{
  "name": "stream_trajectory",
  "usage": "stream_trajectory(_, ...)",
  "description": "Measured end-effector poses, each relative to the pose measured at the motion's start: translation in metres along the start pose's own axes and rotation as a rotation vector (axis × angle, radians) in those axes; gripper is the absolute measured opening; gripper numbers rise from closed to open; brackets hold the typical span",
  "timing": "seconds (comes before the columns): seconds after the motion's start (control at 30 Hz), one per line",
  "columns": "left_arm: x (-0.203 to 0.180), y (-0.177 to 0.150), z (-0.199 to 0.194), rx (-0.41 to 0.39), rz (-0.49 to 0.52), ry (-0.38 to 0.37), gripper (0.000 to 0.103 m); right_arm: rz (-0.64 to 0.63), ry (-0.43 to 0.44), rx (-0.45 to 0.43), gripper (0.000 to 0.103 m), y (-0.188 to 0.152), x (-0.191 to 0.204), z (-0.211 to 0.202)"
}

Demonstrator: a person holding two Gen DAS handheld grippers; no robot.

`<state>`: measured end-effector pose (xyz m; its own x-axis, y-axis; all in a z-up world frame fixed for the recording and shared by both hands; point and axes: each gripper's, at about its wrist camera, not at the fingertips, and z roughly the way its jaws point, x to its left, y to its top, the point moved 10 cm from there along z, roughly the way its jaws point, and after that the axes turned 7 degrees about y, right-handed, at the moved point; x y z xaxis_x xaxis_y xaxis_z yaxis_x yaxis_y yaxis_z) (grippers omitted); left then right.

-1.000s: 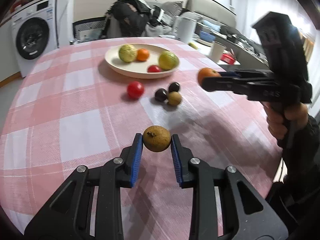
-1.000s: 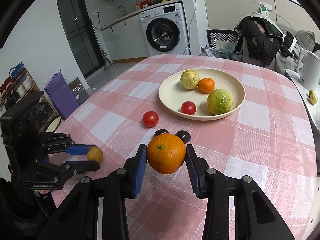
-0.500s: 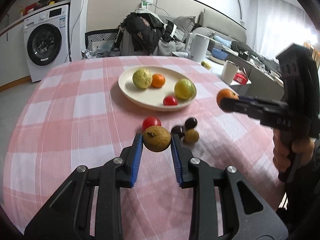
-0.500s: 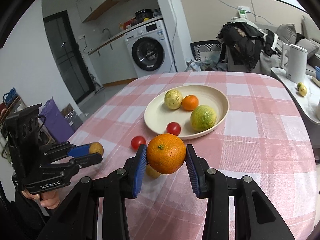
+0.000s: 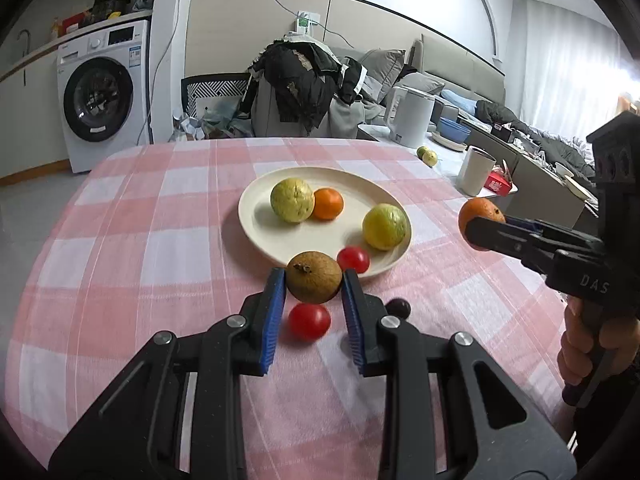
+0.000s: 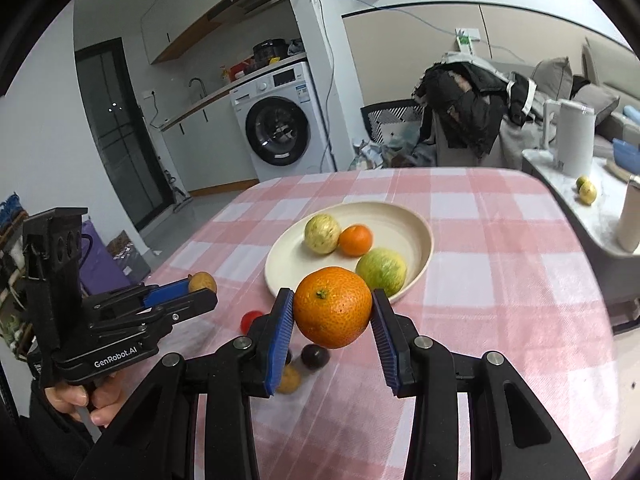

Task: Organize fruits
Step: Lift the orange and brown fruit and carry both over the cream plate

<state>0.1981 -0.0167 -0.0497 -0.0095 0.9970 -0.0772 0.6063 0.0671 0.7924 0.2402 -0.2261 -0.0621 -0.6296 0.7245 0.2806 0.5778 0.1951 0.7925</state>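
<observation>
Left wrist view: the left gripper point(image 5: 314, 286) is closed on a round brown fruit point(image 5: 314, 282), dull and rough-skinned with a dark stem scar on top; both blue pads press its sides and it hangs above the pink checked tablecloth point(image 5: 120, 248), just in front of the plate's near rim. The cream plate point(image 5: 256, 216) holds four fruits: two yellow-green ones point(image 5: 292, 200), a small orange point(image 5: 328, 204) touching one of them, and one red tomato point(image 5: 353, 260) partly behind the held fruit. On the cloth below the jaws lie a second red tomato point(image 5: 309, 321) and a dark fruit point(image 5: 399, 308), half hidden by the right finger. At the right edge the right gripper point(image 5: 480, 232) is clamped on an orange point(image 5: 478, 212), its body cut off by the frame, with a hand point(image 5: 588, 344) on the handle.

Right wrist view: the right gripper point(image 6: 332, 312) pinches the orange point(image 6: 332, 307), bright and pitted with a green stem star, above the plate's point(image 6: 416, 224) near rim. It hides the plate's tomato; three fruits show there. On the cloth, one tomato point(image 6: 250, 319) peeks out beside the left finger, blurred; a dark fruit point(image 6: 315, 356) and a tan one point(image 6: 289, 379) sit below the orange, and a second dark fruit is barely visible behind the finger. At left, the left gripper point(image 6: 200, 290) grips the brown fruit point(image 6: 202, 282), mostly covered by its pads.
</observation>
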Motion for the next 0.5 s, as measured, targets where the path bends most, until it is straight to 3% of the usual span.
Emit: stream_trajectory(0.5,-0.011,0.039,0.025,-0.043,0.034,0.027,0.026,0.056,-0.007,-0.025,0.04,0.04,-0.021,0.017)
